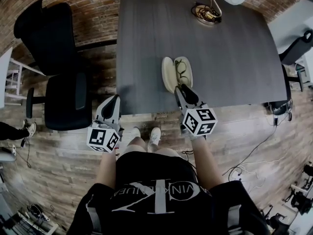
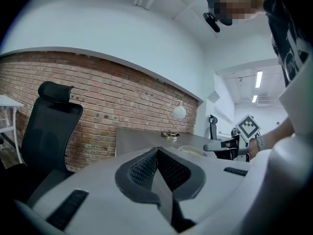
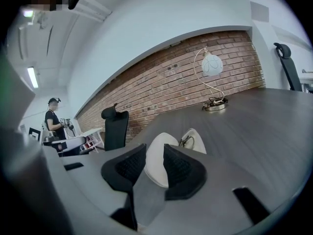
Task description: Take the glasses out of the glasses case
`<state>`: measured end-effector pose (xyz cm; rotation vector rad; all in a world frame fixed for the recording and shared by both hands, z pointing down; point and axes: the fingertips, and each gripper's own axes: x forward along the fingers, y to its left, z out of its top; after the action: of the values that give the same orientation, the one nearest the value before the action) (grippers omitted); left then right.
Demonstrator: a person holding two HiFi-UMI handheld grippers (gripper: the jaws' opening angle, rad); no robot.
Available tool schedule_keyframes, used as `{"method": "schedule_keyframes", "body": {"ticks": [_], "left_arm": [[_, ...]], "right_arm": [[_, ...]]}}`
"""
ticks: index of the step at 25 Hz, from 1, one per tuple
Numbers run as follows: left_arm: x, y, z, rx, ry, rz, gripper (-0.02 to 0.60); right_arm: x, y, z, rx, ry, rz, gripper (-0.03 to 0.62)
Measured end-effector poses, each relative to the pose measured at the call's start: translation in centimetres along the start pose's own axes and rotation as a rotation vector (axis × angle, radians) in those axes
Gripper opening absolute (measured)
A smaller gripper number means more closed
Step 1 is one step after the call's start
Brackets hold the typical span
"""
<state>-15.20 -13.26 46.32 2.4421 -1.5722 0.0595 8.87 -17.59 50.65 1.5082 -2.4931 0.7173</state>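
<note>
An open cream glasses case (image 1: 169, 73) lies near the front edge of the dark grey table (image 1: 230, 58), with dark-framed glasses (image 1: 182, 70) in its right half. My right gripper (image 1: 179, 87) reaches over the case's near end. Its jaws stand apart, and in the right gripper view the case (image 3: 164, 146) and the glasses (image 3: 188, 141) show just ahead of the right gripper (image 3: 154, 152), with no pad pressing on them. My left gripper (image 1: 116, 98) hangs off the table's front left corner. In the left gripper view, the left gripper (image 2: 157, 151) is shut on nothing.
A desk lamp (image 1: 209, 10) with a white shade stands at the table's far side. A black office chair (image 1: 63, 82) stands left of the table, and another chair (image 1: 296, 48) at its right. A brick wall (image 3: 176, 82) runs behind. A person (image 3: 54, 121) stands far off.
</note>
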Motion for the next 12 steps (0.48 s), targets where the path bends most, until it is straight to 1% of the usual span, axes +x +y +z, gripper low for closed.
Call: {"method": "schedule_keyframes", "body": {"ticks": [5,12], "left_arm": [[1.4,0.4,-0.3,0.006,0.025,-0.036,0.015],[6.0,1.0,0.5,0.009,0.032,-0.117,0.015]], "right_arm": [[2.0,-0.3,0.0,-0.016,0.059,-0.044,0.117],[4.4,-1.6,0.1,-0.007,0.125,-0.117,0.106]]}}
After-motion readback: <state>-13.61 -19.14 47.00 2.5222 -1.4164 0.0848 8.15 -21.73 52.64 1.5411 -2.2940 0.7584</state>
